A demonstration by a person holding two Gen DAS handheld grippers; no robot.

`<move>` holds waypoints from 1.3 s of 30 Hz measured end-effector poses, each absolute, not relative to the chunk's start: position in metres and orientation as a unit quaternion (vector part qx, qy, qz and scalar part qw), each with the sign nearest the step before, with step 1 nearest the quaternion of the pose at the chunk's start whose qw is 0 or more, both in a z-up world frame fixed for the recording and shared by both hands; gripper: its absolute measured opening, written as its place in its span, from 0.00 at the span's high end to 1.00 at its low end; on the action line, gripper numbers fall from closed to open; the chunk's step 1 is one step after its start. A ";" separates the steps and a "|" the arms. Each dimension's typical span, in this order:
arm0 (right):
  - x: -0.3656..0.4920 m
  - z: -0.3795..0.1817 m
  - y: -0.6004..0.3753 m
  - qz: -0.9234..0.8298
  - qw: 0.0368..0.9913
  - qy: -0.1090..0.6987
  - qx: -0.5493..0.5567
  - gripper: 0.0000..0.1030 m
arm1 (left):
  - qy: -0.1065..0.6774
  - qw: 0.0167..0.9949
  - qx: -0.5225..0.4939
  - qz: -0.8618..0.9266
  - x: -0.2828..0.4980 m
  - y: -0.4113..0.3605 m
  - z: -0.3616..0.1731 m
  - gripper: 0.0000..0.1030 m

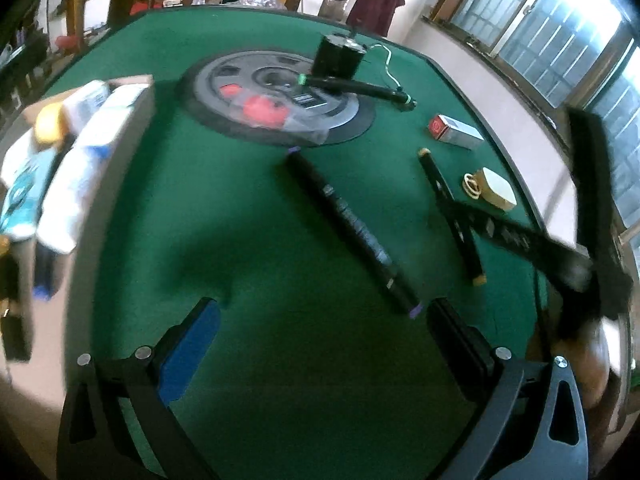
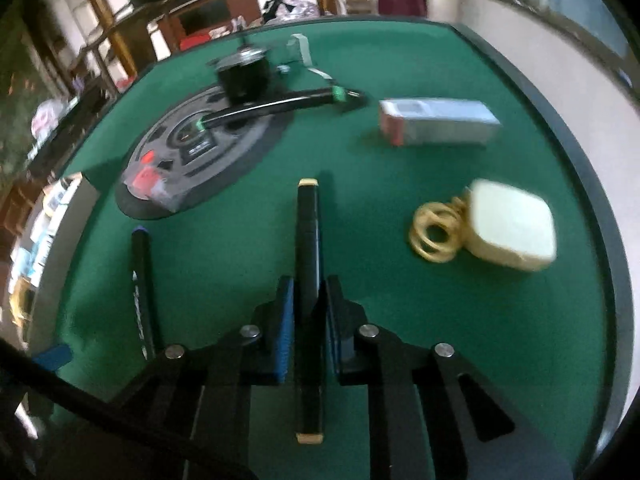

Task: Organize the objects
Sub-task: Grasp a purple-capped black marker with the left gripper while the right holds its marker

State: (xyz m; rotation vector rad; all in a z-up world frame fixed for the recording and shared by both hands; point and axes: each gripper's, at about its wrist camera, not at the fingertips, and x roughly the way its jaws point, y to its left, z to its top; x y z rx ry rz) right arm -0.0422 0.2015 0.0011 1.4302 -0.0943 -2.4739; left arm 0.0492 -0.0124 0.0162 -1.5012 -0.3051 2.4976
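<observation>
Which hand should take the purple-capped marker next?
Left. The left gripper is open right beside the purple-capped marker, while the right gripper is already shut on the yellow-capped marker.

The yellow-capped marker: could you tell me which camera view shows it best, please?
The right wrist view: the yellow-capped marker runs up the picture's centre, both caps visible, with the right gripper shut on its barrel. In the left wrist view that marker lies smaller on the green table, crossed by the blurred right gripper.

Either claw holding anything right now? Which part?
Right claw is shut on the yellow-capped black marker, gripping its barrel about mid-length, with both capped ends sticking out. Left claw is open and holds nothing.
</observation>
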 end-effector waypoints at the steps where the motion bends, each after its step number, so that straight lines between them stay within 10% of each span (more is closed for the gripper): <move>1: -0.039 0.001 0.206 -0.857 0.142 -0.040 0.494 0.88 | -0.092 0.103 -0.510 0.849 0.043 -0.005 0.016 0.02; 10: -0.032 0.000 0.213 -0.863 0.143 -0.068 0.480 0.88 | 0.027 0.059 -0.503 0.862 0.005 0.030 -0.002 0.05; 13: -0.032 -0.001 0.215 -0.863 0.145 -0.078 0.478 0.88 | 0.037 0.065 -0.481 0.873 0.014 0.021 0.003 0.40; 15: -0.032 -0.001 0.216 -0.862 0.146 -0.083 0.478 0.88 | 0.037 0.069 -0.481 0.873 0.018 0.013 0.008 0.81; 27: -0.032 -0.001 0.202 -0.873 0.121 -0.056 0.469 0.88 | 0.040 0.067 -0.455 0.887 0.018 0.015 0.007 0.72; 29: -0.030 -0.001 0.197 -0.876 0.118 -0.040 0.465 0.88 | 0.029 0.078 -0.458 0.885 0.018 0.010 0.009 0.88; 39: -0.017 0.002 0.202 -0.857 0.167 -0.122 0.472 0.88 | -0.071 0.126 -0.436 0.888 0.042 -0.035 0.032 0.89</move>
